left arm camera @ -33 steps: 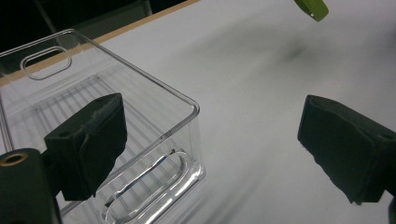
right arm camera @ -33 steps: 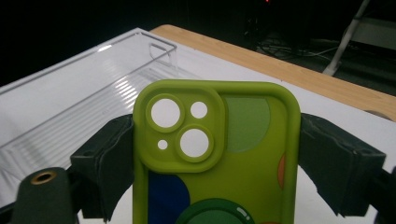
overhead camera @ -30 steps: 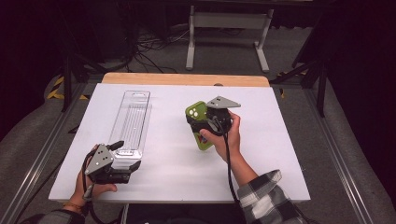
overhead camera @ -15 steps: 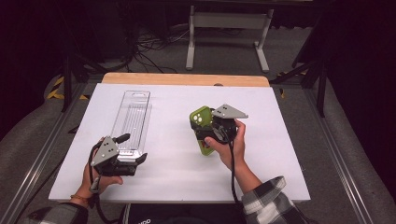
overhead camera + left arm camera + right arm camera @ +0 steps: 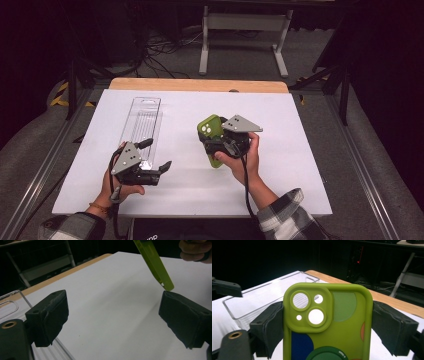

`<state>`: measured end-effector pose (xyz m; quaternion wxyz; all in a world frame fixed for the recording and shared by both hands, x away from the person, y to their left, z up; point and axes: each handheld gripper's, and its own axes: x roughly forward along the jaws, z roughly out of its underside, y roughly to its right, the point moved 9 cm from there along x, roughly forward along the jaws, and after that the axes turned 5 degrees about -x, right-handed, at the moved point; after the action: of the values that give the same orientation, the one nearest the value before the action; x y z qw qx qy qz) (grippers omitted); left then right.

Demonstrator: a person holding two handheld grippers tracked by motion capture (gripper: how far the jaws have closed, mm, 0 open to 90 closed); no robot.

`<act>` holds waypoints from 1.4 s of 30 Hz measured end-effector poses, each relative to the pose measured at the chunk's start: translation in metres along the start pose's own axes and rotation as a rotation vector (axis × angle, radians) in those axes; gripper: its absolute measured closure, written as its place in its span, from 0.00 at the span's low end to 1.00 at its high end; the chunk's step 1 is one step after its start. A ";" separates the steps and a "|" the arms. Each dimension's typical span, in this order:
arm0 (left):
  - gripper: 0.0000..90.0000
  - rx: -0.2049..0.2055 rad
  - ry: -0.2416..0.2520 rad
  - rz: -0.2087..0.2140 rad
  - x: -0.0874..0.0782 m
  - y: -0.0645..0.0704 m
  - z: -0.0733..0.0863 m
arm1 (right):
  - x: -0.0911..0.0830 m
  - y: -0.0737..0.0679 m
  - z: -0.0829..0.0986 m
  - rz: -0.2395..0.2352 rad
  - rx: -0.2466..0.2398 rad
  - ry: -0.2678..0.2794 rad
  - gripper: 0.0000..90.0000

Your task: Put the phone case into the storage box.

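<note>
Phone case (image 5: 210,131) stays clamped in the right claw (image 5: 216,145) while the open left claw (image 5: 156,155) has lifted.

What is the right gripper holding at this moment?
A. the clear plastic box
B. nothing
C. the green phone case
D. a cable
C: the right gripper has both jaws pressed on the sides of the green phone case, held above the table.
</note>
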<state>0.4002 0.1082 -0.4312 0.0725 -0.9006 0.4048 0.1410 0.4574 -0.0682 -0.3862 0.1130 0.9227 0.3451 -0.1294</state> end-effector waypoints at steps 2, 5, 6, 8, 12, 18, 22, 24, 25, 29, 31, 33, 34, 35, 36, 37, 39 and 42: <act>0.11 -0.003 0.006 0.011 0.005 0.004 -0.003 | 0.002 -0.005 0.000 -0.013 0.005 0.004 0.18; 0.11 0.008 0.005 0.027 0.012 0.010 -0.007 | 0.004 -0.013 -0.001 -0.027 0.000 0.008 0.18; 0.11 0.001 0.003 0.030 0.015 0.014 -0.007 | 0.005 -0.015 -0.001 -0.031 -0.005 0.009 0.18; 0.11 0.005 0.007 0.042 0.021 0.018 -0.010 | 0.006 -0.020 -0.001 -0.037 -0.014 0.011 0.18; 0.12 -0.004 -0.003 0.055 0.033 0.026 -0.012 | 0.006 -0.025 -0.001 -0.049 -0.005 0.019 0.18; 0.15 -0.055 0.006 0.078 0.046 0.032 -0.015 | 0.006 -0.029 -0.001 -0.048 -0.002 0.035 0.18; 0.23 -0.083 0.010 0.094 0.052 0.036 -0.016 | 0.004 -0.030 -0.003 -0.031 -0.004 0.067 0.18; 0.27 -0.089 0.008 0.096 0.053 0.035 -0.017 | 0.004 -0.031 -0.004 -0.029 0.001 0.079 0.18; 0.34 -0.119 0.029 0.118 0.055 0.036 -0.019 | 0.003 -0.030 -0.004 -0.019 -0.001 0.094 0.18; 0.48 -0.136 0.043 0.145 0.057 0.038 -0.023 | 0.002 -0.029 -0.005 -0.009 0.006 0.107 0.18; 0.54 -0.134 0.043 0.154 0.057 0.039 -0.023 | 0.001 -0.031 -0.005 -0.008 0.001 0.111 0.18; 0.57 -0.143 0.059 0.158 0.058 0.039 -0.025 | 0.001 -0.031 -0.005 0.003 -0.007 0.121 0.18; 0.59 -0.146 0.061 0.166 0.059 0.039 -0.026 | 0.001 -0.032 -0.005 0.008 -0.011 0.121 0.18; 0.62 -0.144 0.061 0.167 0.059 0.039 -0.026 | 0.001 -0.032 -0.005 0.009 -0.014 0.122 0.18; 0.63 -0.148 0.065 0.165 0.059 0.039 -0.027 | 0.001 -0.032 -0.005 0.010 -0.016 0.123 0.18; 0.65 -0.150 0.069 0.165 0.059 0.039 -0.028 | 0.001 -0.033 -0.005 0.009 -0.014 0.124 0.18; 0.67 -0.149 0.073 0.167 0.059 0.039 -0.028 | 0.001 -0.034 -0.005 0.011 -0.016 0.126 0.18; 0.69 -0.149 0.078 0.162 0.059 0.038 -0.029 | 0.001 -0.035 -0.005 0.012 -0.021 0.130 0.18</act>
<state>0.4145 0.0337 -0.4225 -0.0222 -0.8727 0.4669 0.1410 0.4356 -0.0405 -0.3857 0.1006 0.9300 0.3475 -0.0649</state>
